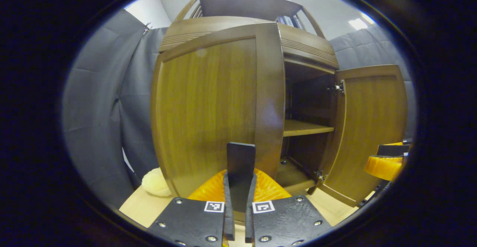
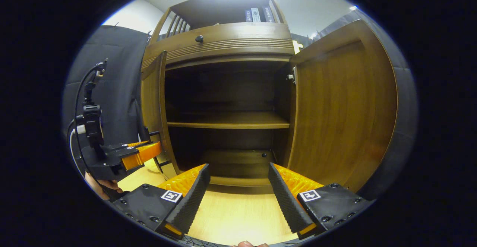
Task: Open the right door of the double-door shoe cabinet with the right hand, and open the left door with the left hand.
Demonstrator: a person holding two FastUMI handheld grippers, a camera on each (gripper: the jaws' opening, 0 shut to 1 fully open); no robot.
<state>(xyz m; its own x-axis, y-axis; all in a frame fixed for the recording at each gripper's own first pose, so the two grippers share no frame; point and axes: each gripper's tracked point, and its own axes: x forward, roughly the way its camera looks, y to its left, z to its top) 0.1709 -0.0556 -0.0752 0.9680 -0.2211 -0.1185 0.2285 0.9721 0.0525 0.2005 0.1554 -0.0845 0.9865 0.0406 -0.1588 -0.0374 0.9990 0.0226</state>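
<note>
The left gripper view sits close against the left door (image 1: 208, 113), looking along its face. The right gripper view faces the cabinet interior (image 2: 227, 120) from farther back. Both share the right door (image 1: 369, 127).

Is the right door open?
Open. The right door swings out wide, baring the shelf inside the cabinet.
</note>
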